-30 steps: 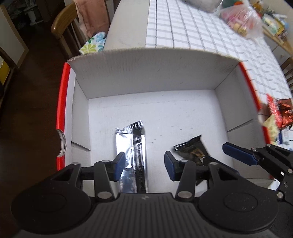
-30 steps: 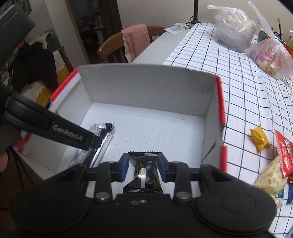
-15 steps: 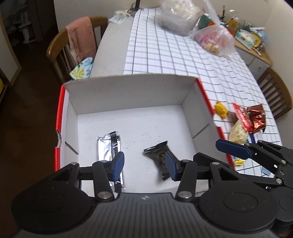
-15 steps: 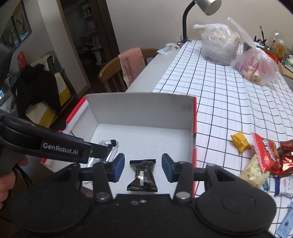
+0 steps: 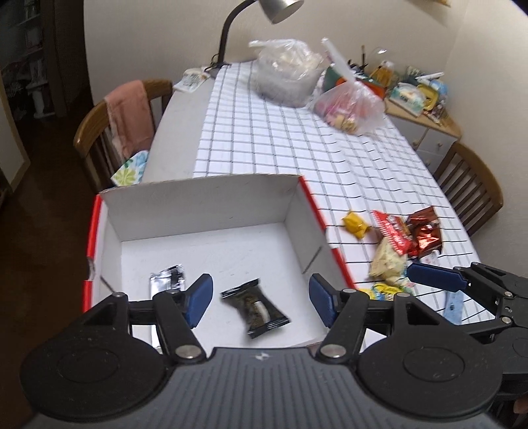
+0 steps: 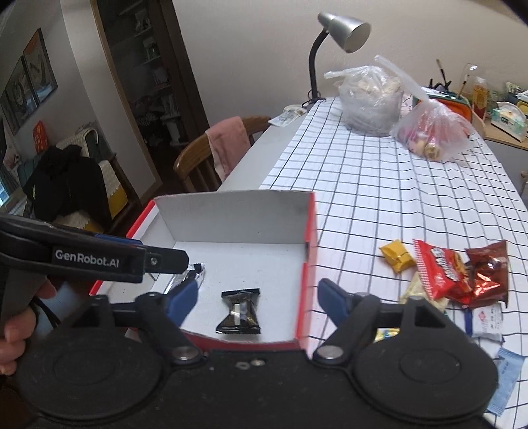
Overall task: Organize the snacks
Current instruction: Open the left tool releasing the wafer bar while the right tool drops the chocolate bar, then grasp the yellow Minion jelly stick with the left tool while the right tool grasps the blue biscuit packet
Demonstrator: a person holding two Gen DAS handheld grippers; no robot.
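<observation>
A white cardboard box (image 5: 204, 201) (image 6: 231, 214) with red outer sides stands at the near end of the checked table. On its floor lie a black snack packet (image 5: 254, 307) (image 6: 239, 312) and a silver wrapper (image 5: 166, 280) (image 6: 194, 274). My left gripper (image 5: 260, 298) hangs above the box, its jaws opening, with nothing pressed between the pads. My right gripper (image 6: 259, 298) is also above the box, jaws opening wide, and the black packet lies loose below it. A pile of loose snacks (image 5: 396, 244) (image 6: 452, 274) lies on the cloth right of the box.
A yellow wrapped sweet (image 6: 397, 255) lies nearest the box. Two plastic bags (image 6: 429, 132) and a desk lamp (image 6: 343, 29) stand at the far end. Wooden chairs (image 5: 112, 132) flank the table, one with a pink cloth. A person's hand (image 6: 16, 330) holds the left gripper.
The right gripper let go of the black packet, which now lies on the box floor. Both grippers opened wider and rose back away from the box.
</observation>
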